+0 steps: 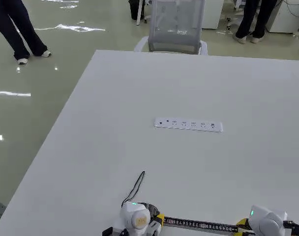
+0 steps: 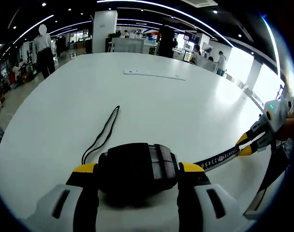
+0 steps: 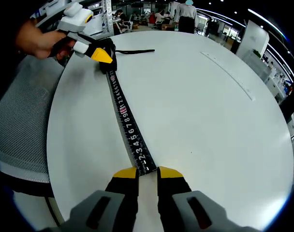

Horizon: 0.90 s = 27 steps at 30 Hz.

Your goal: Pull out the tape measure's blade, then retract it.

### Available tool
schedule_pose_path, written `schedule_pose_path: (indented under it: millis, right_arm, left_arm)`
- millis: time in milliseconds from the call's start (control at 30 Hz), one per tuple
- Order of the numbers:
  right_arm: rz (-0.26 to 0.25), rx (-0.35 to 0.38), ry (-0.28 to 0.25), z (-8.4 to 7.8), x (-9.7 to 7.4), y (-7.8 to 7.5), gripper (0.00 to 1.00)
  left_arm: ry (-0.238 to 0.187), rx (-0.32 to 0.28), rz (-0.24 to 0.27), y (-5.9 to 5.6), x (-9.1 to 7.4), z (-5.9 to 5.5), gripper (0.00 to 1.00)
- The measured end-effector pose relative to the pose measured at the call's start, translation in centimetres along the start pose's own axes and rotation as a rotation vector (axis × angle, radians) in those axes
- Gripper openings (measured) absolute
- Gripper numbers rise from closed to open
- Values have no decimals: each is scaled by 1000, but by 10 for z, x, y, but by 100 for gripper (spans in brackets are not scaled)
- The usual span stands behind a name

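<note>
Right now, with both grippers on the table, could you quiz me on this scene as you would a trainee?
1. True or false: the tape measure's blade is fully retracted.
2. What does the right gripper pinch? A: the blade's tip. B: the power strip. C: the black wrist strap.
3. Fill in: the left gripper is shut on the tape measure's black ____.

Key: 1 false, the blade lies stretched out on the white table. 2 A. 3 case.

Black case (image 2: 137,169), black white-numbered blade (image 3: 127,126), white table (image 1: 189,83)
</note>
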State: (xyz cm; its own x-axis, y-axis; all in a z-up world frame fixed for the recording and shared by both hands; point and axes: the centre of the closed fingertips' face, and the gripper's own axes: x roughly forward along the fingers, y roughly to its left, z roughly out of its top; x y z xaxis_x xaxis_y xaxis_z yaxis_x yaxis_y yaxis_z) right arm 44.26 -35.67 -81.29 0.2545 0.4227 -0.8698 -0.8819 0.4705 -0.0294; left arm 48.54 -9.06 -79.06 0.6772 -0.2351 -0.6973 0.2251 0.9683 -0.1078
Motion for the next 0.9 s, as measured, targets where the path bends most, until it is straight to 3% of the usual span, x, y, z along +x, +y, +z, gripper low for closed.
schedule_pose_path:
  millis: [900]
  right_arm:
    - [13, -35, 20, 4, 3, 3, 12]
  left_arm:
    - [-1, 0, -13, 2, -1, 0, 61]
